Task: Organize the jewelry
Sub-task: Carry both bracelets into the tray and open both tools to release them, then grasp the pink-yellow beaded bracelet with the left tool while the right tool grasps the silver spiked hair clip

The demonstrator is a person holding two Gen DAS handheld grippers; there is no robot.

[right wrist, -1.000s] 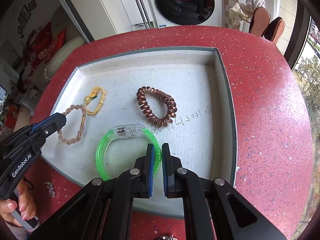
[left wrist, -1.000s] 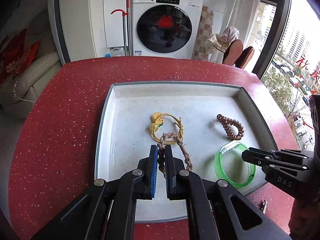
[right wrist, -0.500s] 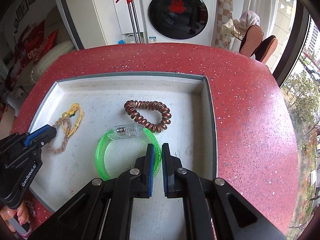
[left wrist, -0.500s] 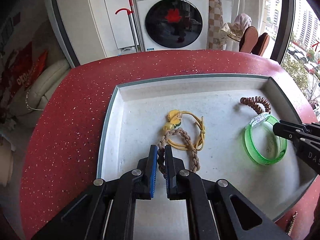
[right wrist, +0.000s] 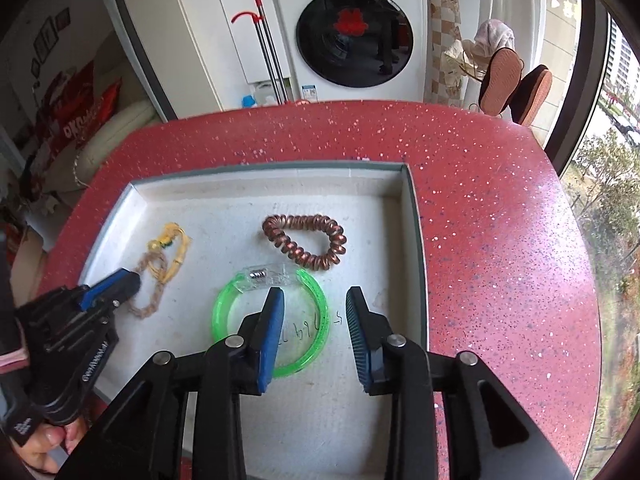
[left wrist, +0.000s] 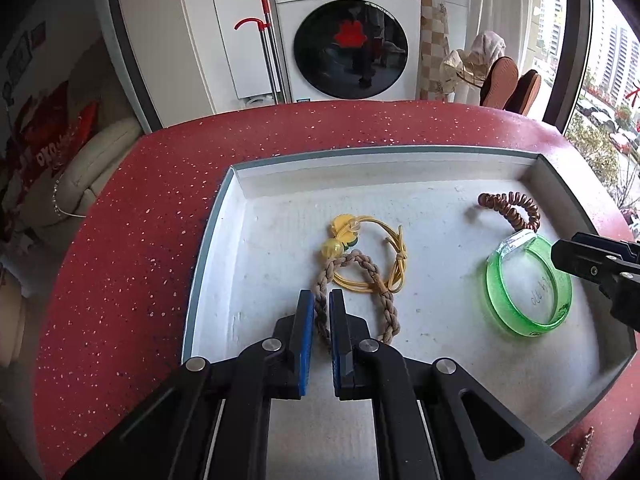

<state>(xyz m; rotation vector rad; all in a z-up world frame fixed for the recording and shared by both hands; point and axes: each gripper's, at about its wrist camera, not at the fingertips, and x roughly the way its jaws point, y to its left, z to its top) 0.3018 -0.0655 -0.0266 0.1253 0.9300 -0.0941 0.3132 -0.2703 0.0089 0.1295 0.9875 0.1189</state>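
Note:
A white tray (left wrist: 280, 216) sits on the red table. My left gripper (left wrist: 321, 314) is shut on the braided beige rope bracelet (left wrist: 380, 292), which lies partly over a yellow beaded cord bracelet (left wrist: 372, 236). A green translucent bangle (left wrist: 528, 284) and a copper coil hair tie (left wrist: 510, 206) lie at the tray's right. In the right wrist view, my right gripper (right wrist: 316, 320) is open over the green bangle (right wrist: 228, 300), its near rim between the fingers. The coil tie (right wrist: 304, 240) lies just behind; the left gripper (right wrist: 116, 284) holds the rope bracelet (right wrist: 154, 276).
The red speckled table (right wrist: 500, 240) surrounds the tray, its edge close on the right. A washing machine (left wrist: 348, 36), a red-handled mop and slippers stand beyond the table. A small metal item (left wrist: 584, 446) lies on the table by the tray's near right corner.
My right gripper has opened and let go of the green bangle, which now lies flat on the tray. My left gripper stays shut on the rope bracelet; both views have swung somewhat.

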